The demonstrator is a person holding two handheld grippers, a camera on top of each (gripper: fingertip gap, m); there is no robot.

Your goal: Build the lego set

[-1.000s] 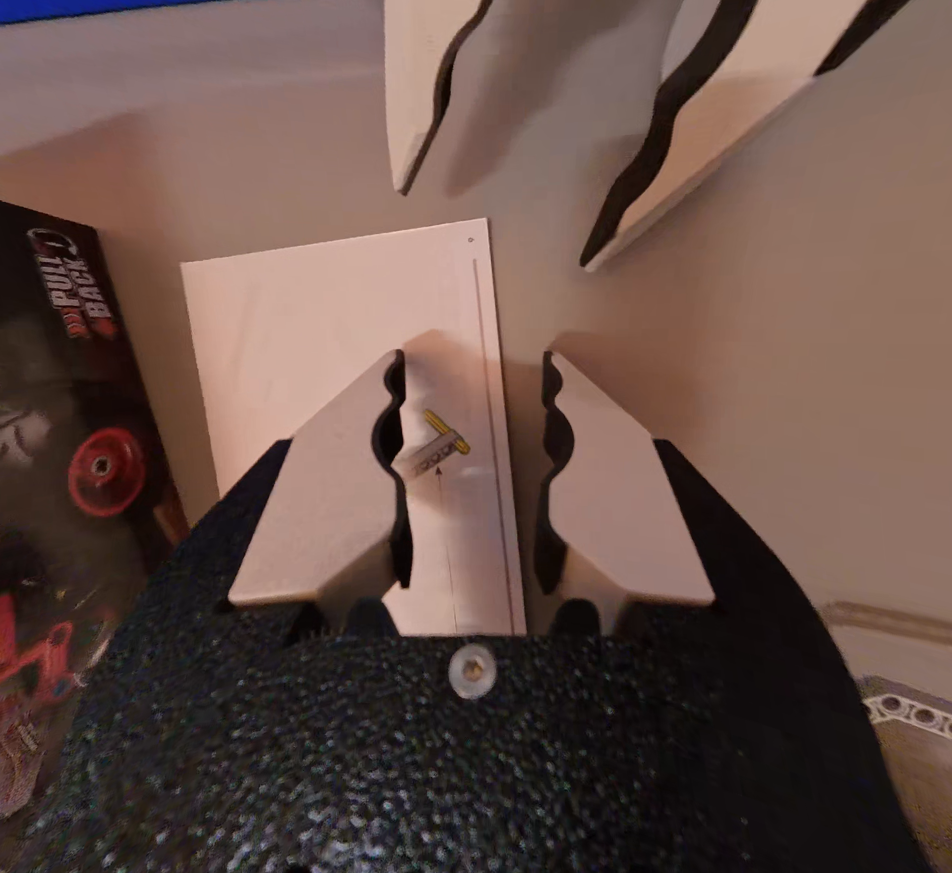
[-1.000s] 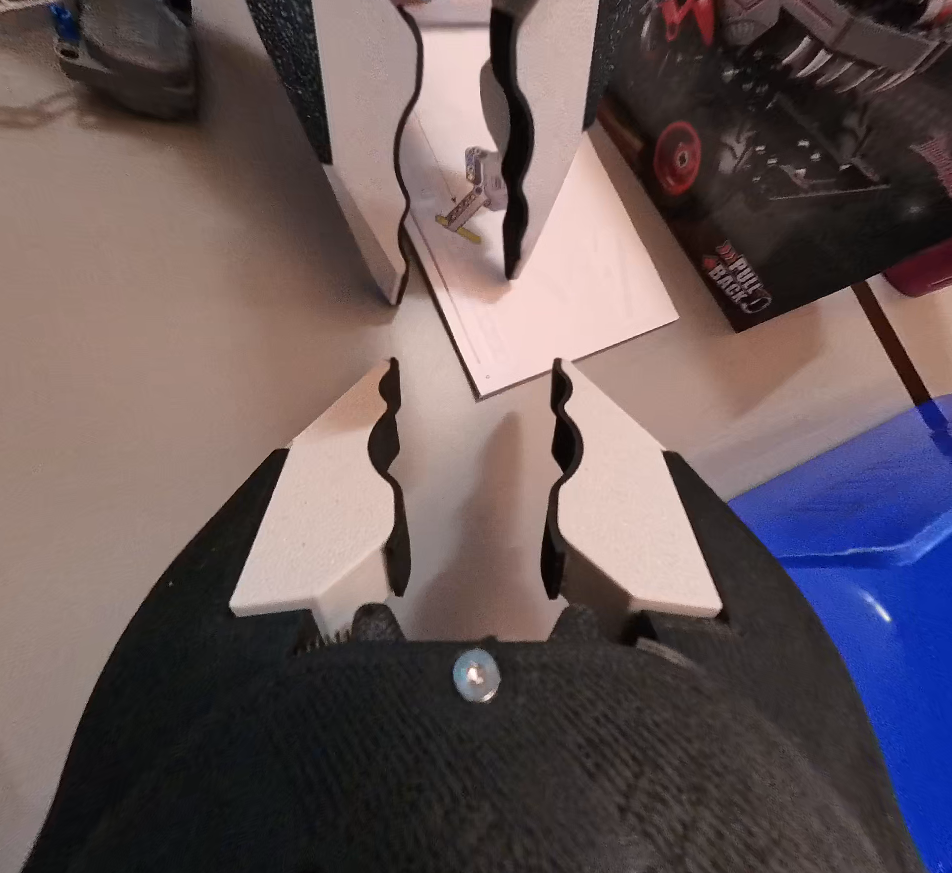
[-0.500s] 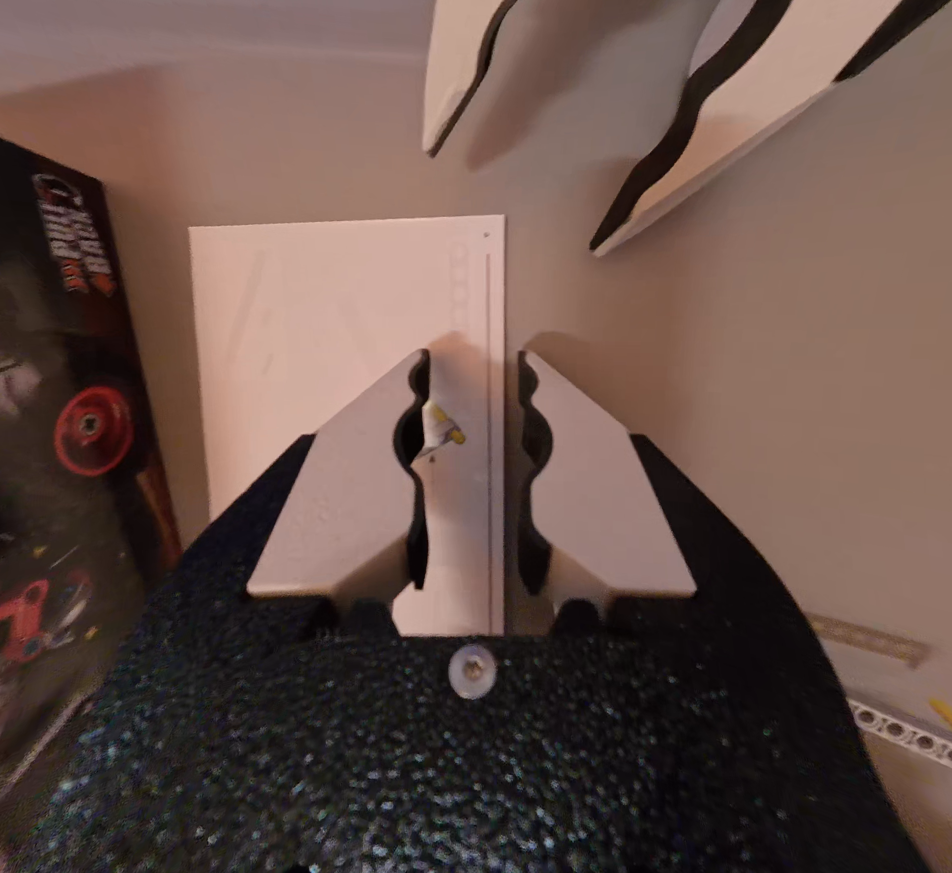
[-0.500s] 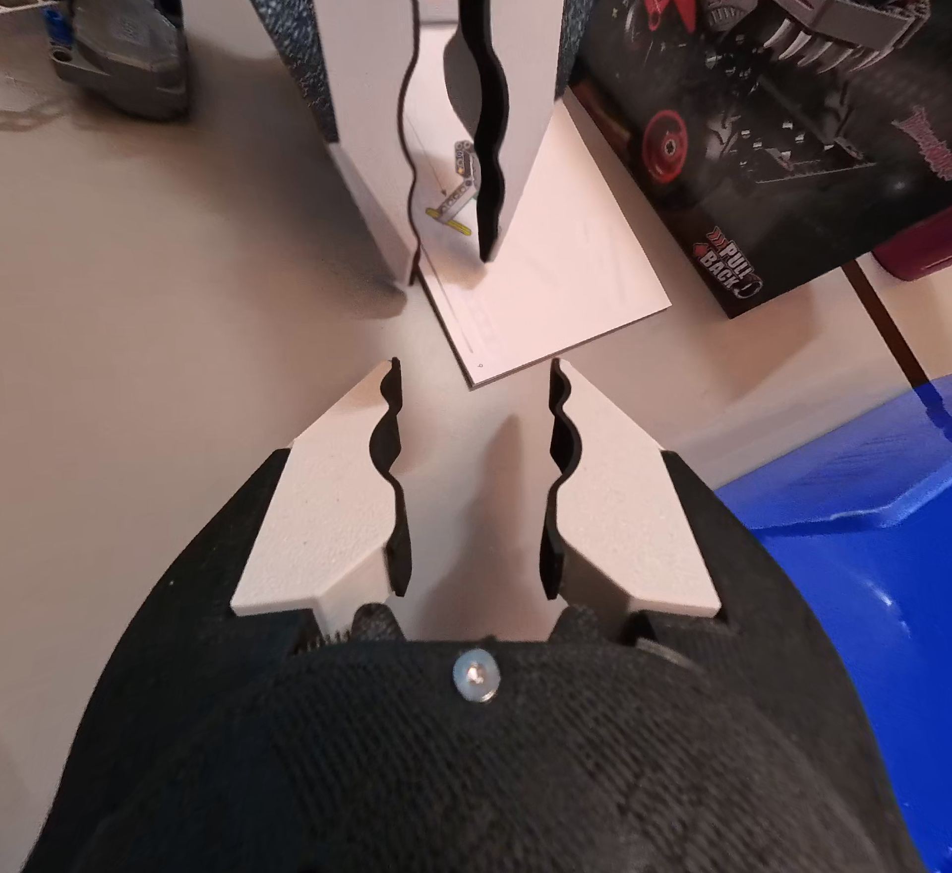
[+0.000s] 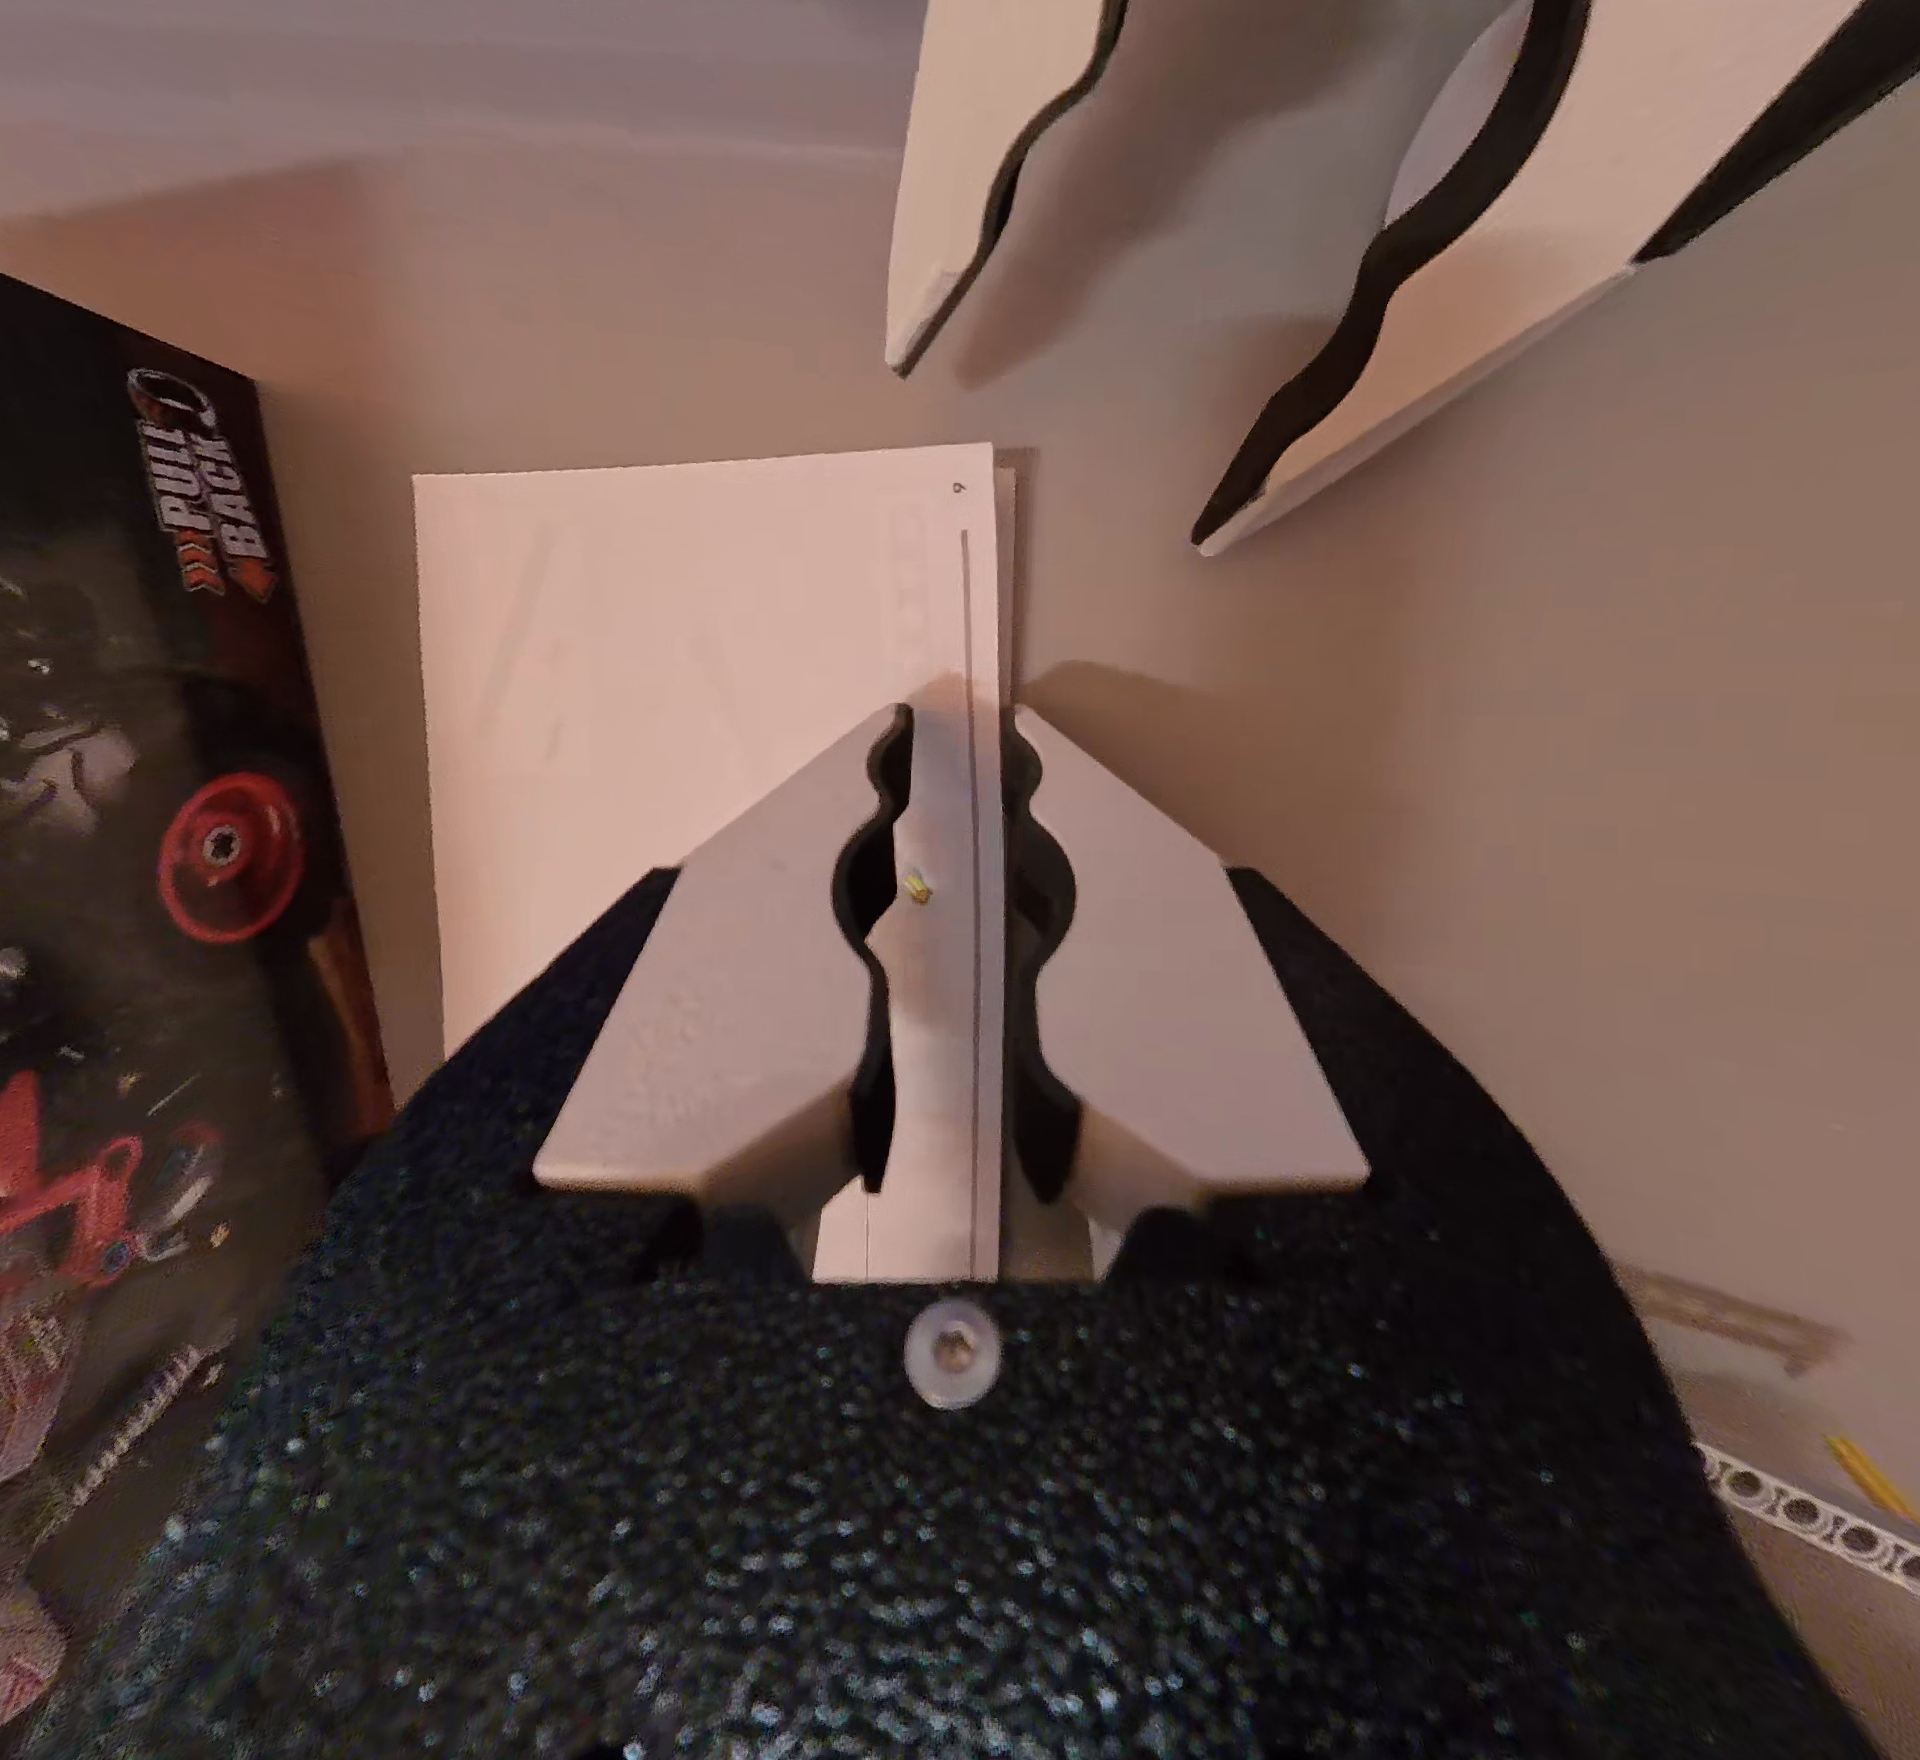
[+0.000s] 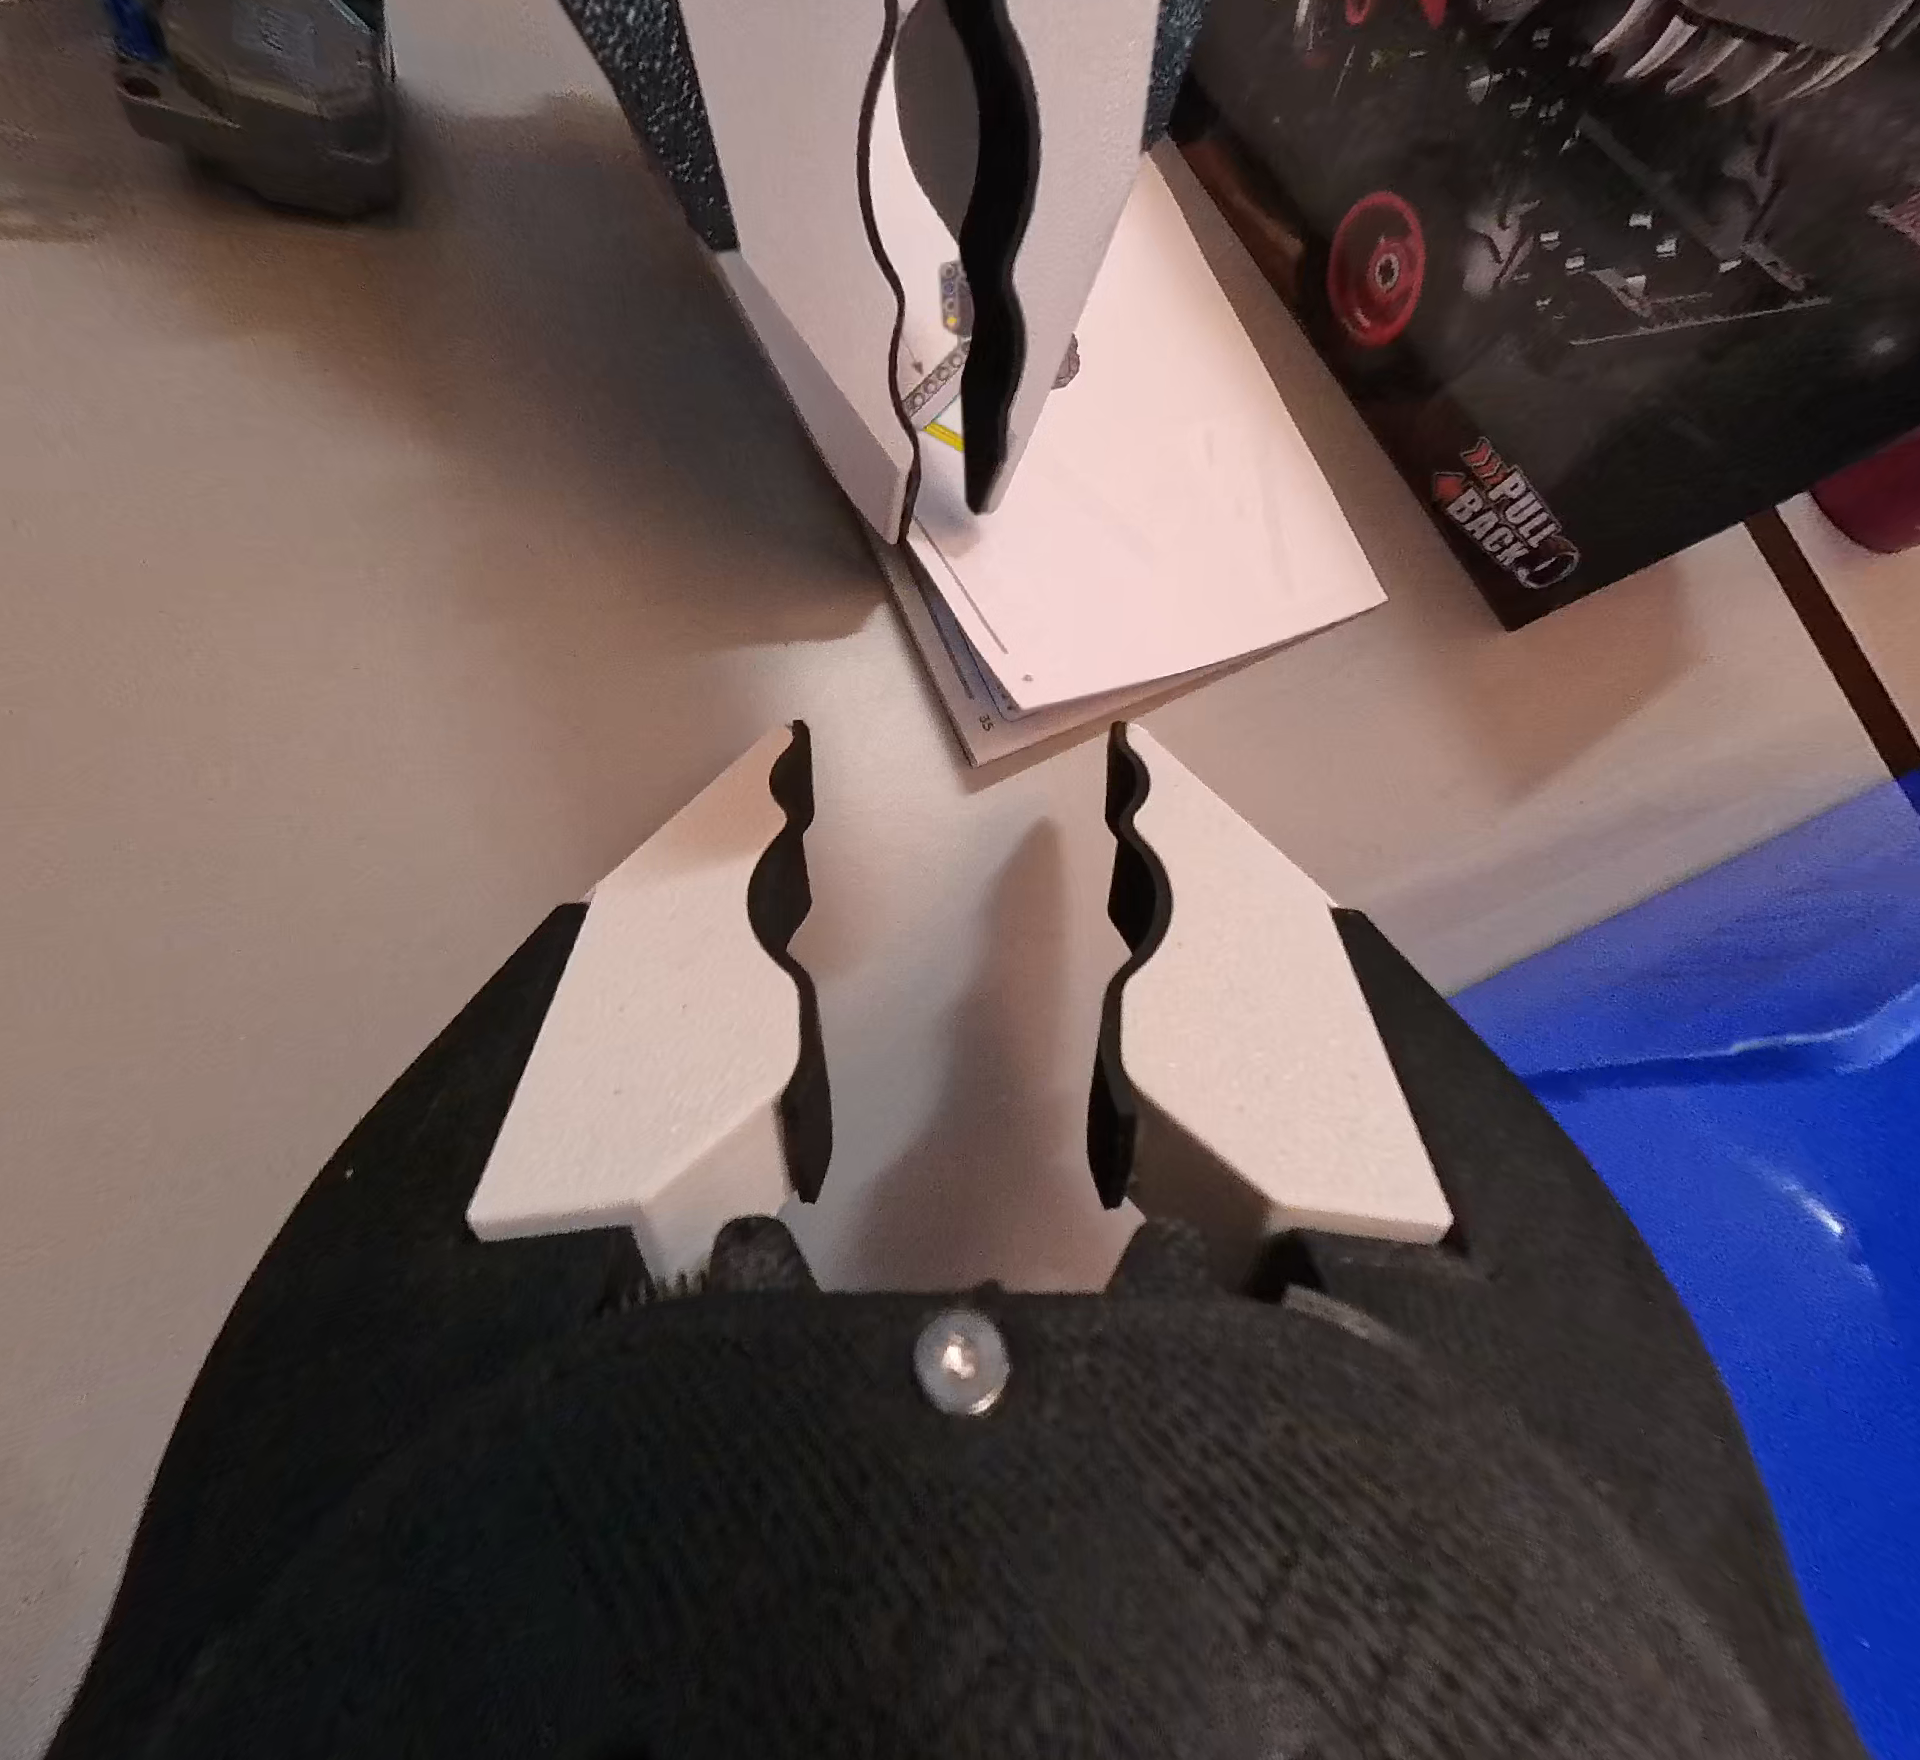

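Note:
The white instruction booklet [image 5: 675, 671] lies on the beige table beside the set's black box [image 5: 125, 775]. My left gripper [image 5: 961, 713] stands over the booklet's right edge with its jaws nearly together on the top page. In the right wrist view the left gripper [image 6: 940, 515] pinches that page, and the page corner [image 6: 1143, 515] is lifted off the leaves below. My right gripper [image 6: 956, 734] is open and empty, hovering just short of the booklet's near corner. It also shows at the top of the left wrist view [image 5: 1049, 453].
A grey partly built lego assembly [image 6: 260, 79] sits at the far left. A blue bin [image 6: 1714, 1139] is at the right. The black box [image 6: 1558, 204] lies behind the booklet. A white lego beam [image 5: 1818, 1534] and a yellow piece [image 5: 1860, 1482] lie at the lower right. Across from one pair of fingers to the other is roughly 5 cm. Left tips and right tips are each some 20 cm from the yellow piece [image 5: 1860, 1482].
My left gripper's jaws have closed from wide open to nearly together over the booklet's edge, and the top page has lifted. The right gripper stayed open and hardly moved.

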